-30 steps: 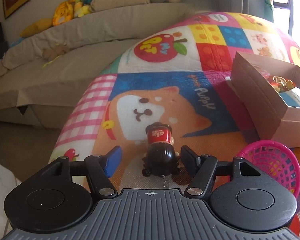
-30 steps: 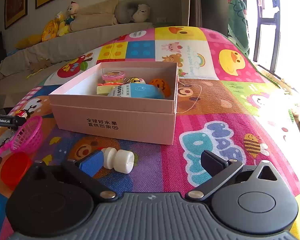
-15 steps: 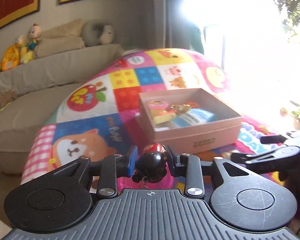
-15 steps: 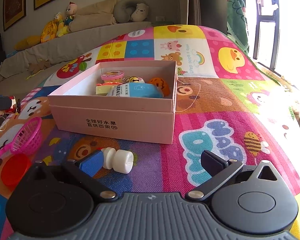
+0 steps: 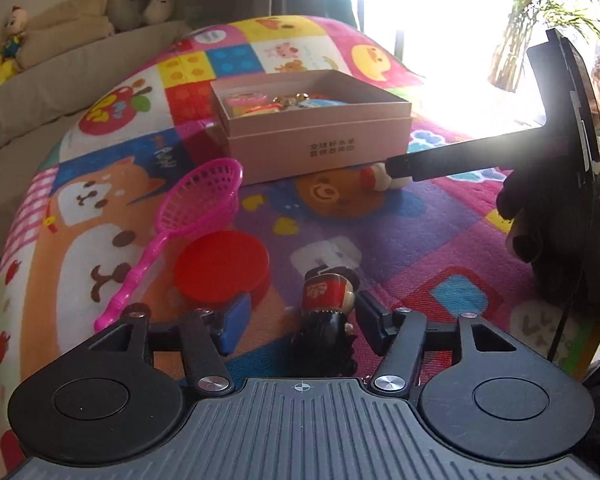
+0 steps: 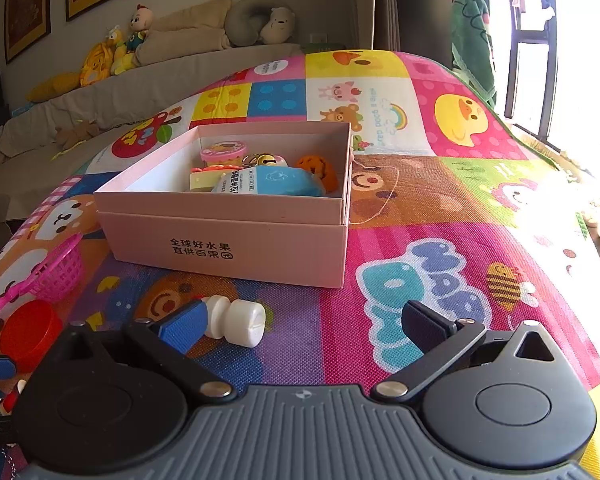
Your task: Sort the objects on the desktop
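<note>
The little doll (image 5: 327,300) in its red dress lies on the play mat (image 5: 380,216) between the pads of my left claw (image 5: 298,322), whose jaws have just been opening, so neither pad grips it now. A moment ago I was carrying it pinched tight. It has landed short of the pink box (image 5: 320,136), so sorting it is unfinished. My right claw (image 6: 300,324) sits wide and empty.

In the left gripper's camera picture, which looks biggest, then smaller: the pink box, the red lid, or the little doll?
1. pink box
2. red lid
3. little doll, though it sits nearest the camera, so it looks bigger than it is.
</note>
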The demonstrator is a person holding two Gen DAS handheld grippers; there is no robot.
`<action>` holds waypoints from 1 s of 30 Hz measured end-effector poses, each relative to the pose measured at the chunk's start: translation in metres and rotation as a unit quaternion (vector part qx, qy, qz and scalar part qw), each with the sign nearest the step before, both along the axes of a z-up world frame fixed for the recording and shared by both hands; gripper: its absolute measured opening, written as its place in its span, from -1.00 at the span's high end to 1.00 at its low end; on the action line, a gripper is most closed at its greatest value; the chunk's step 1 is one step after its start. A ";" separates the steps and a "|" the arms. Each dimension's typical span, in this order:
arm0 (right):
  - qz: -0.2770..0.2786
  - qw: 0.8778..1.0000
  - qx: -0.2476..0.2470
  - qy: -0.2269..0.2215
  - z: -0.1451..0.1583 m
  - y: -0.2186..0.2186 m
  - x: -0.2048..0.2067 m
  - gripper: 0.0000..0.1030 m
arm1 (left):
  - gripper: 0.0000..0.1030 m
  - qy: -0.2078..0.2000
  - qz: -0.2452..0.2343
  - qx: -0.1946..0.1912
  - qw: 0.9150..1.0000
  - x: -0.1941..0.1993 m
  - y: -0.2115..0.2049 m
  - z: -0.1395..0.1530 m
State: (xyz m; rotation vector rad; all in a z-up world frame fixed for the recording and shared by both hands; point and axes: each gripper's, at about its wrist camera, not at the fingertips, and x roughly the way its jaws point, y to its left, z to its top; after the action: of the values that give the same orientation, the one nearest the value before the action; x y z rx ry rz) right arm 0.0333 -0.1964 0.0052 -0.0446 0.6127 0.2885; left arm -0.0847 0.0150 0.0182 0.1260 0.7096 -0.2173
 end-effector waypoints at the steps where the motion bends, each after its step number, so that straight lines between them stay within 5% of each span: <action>1: -0.001 1.000 -0.001 0.000 0.000 0.000 0.000 -1.00 | -0.44 -0.006 0.006 0.020 1.000 -0.003 0.003 0.000; 5: -0.001 1.000 -0.005 -0.001 0.000 0.001 -0.001 -1.00 | -0.61 -0.008 0.055 0.069 0.996 -0.006 0.018 0.001; 9: 0.000 1.000 -0.008 -0.001 0.000 0.002 0.000 -1.00 | -0.66 0.039 0.050 -0.008 0.998 -0.017 0.035 0.009; 11: 0.001 1.000 -0.008 -0.001 0.000 0.003 0.000 -1.00 | -0.68 0.041 0.035 -0.010 0.998 -0.023 0.033 0.009; 16: 0.001 1.000 -0.009 -0.003 0.000 0.002 -0.001 -1.00 | -0.73 0.031 0.068 0.072 0.995 -0.017 0.033 0.001; 21: 0.001 1.000 -0.007 -0.006 0.000 0.001 -0.003 -1.00 | -0.75 0.000 0.148 0.155 0.977 -0.011 0.054 0.006; 26: 0.001 1.000 -0.008 -0.006 0.000 0.001 -0.003 -1.00 | -0.86 0.027 0.105 -0.003 0.994 -0.016 0.062 0.018; 30: 0.001 1.000 -0.008 -0.006 0.000 0.002 -0.003 -1.00 | -0.86 0.023 0.090 0.008 0.996 -0.006 0.036 0.008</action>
State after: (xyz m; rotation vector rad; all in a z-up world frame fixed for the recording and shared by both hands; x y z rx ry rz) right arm 0.0307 -0.1941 0.0055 -0.0631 0.6027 0.2844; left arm -0.0909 0.0515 0.0263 0.0716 0.7638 -0.0432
